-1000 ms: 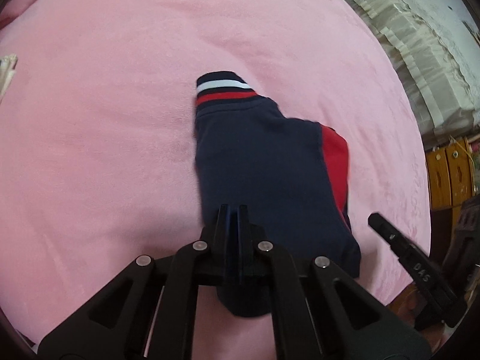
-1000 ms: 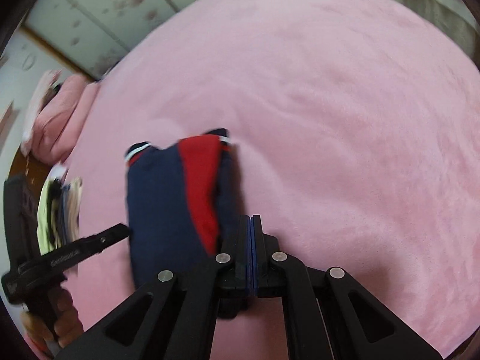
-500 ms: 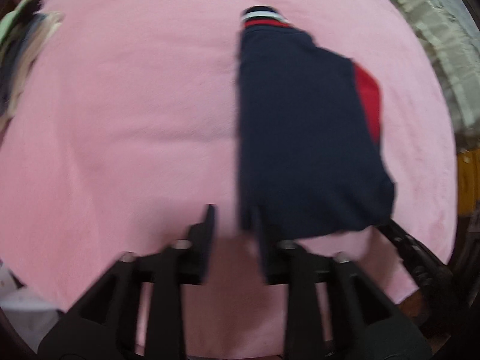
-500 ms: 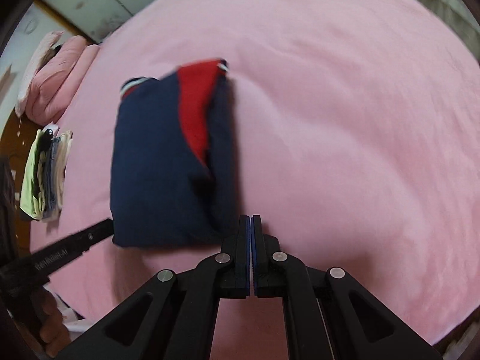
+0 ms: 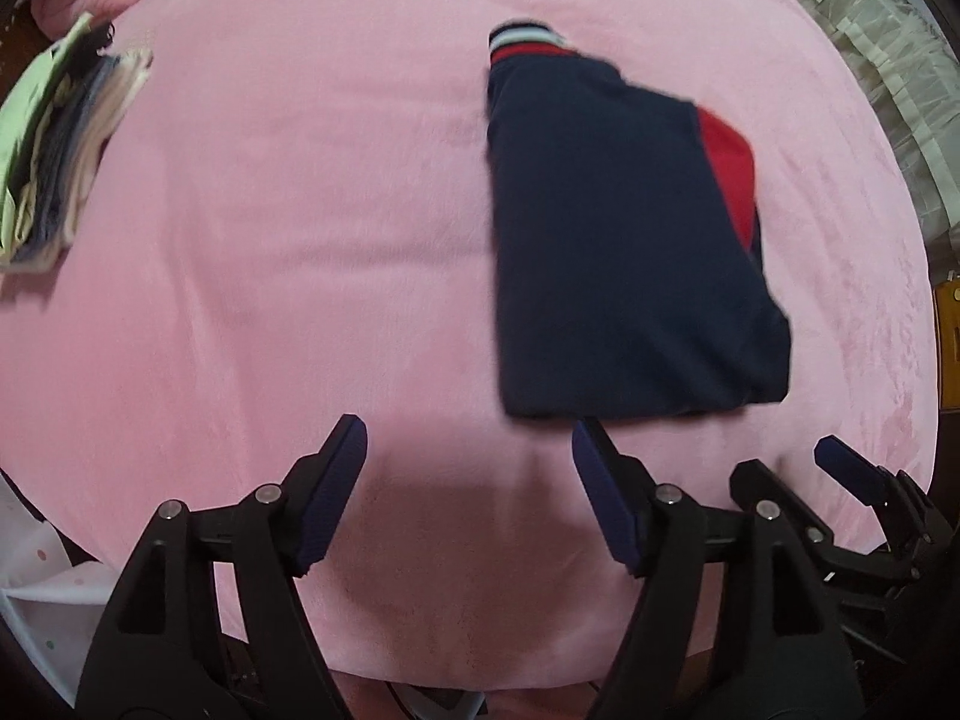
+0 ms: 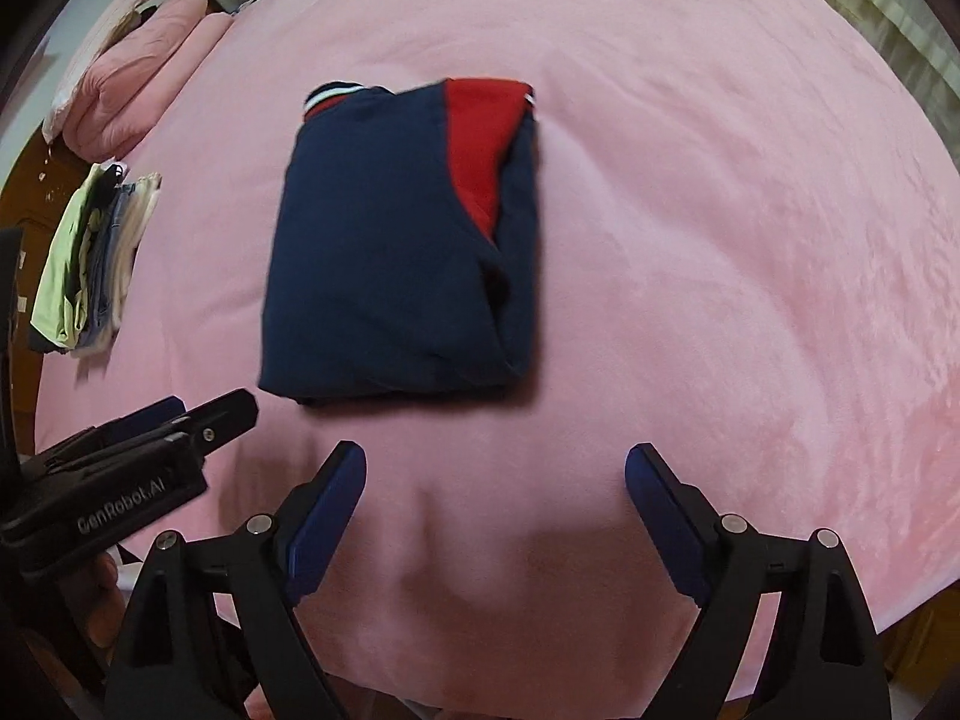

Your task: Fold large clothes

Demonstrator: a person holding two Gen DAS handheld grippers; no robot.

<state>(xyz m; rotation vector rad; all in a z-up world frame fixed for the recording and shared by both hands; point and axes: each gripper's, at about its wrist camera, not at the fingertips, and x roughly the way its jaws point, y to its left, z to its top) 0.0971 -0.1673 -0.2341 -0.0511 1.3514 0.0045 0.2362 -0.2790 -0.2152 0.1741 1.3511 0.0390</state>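
Your left gripper and right gripper both stand wide, holding nothing — each low in its frame. The folded navy sweater lies flat on the pink blanket, centre frame; a clothes stack sits far left.

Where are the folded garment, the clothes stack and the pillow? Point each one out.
folded garment (image 6: 384, 252): right wrist view, on the navy top layer.
clothes stack (image 6: 90, 258): right wrist view, on the middle of the layered edges.
pillow (image 6: 138, 66): right wrist view, on its pink side face.
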